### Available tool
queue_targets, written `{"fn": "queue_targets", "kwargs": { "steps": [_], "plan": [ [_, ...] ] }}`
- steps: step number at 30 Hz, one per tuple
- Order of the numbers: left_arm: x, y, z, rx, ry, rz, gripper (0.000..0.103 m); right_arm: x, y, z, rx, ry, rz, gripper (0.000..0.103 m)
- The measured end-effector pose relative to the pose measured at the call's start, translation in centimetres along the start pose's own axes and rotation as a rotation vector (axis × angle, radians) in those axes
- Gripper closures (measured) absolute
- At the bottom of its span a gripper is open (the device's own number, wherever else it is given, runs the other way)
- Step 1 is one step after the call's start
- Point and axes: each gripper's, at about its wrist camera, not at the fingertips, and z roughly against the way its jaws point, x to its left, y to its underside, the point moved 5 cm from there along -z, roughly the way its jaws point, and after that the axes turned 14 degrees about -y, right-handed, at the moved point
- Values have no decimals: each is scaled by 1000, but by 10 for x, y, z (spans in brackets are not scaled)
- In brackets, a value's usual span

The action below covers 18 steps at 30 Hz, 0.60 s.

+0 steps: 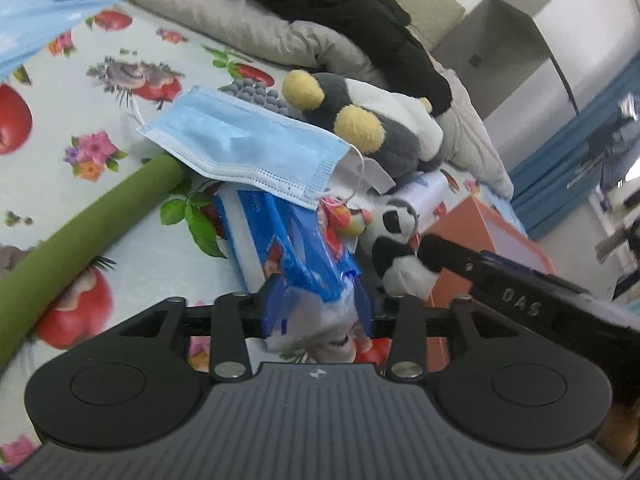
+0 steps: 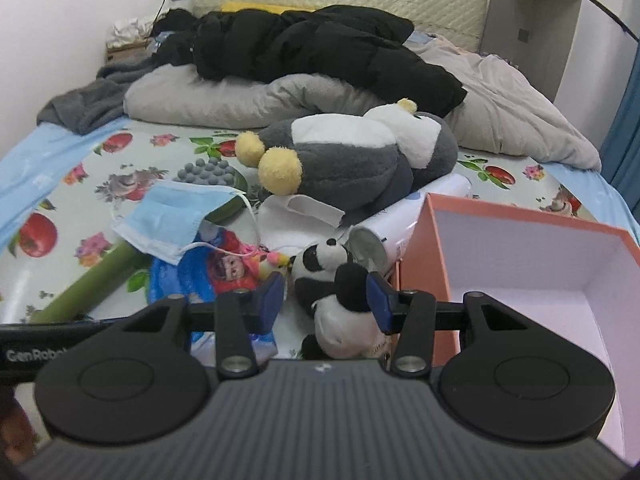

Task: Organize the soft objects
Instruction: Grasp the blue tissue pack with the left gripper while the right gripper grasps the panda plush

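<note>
A small panda plush lies on the fruit-print bed sheet beside the open orange box. My right gripper is open around the panda; the right pad touches its black arm and the left pad stands clear. My left gripper is open, with a blue plastic packet between its fingers. A blue face mask lies across the packet's far end. A grey and white penguin plush lies behind. One right finger shows against the panda.
A green foam tube lies diagonally at the left. A white can and white tissue sit between panda and penguin. A grey duvet and black jacket fill the back of the bed.
</note>
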Motion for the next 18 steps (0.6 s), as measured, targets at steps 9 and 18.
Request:
{"fn": "queue_targets", "kwargs": {
  "steps": [9,18],
  "plan": [
    [4,-10,-30,39,25,114,53,-8,-8,-41,38,77,64,55],
    [-2,-5,-48,60,-7,77,76,-11,1,-56,95,158,113,78]
  ]
}}
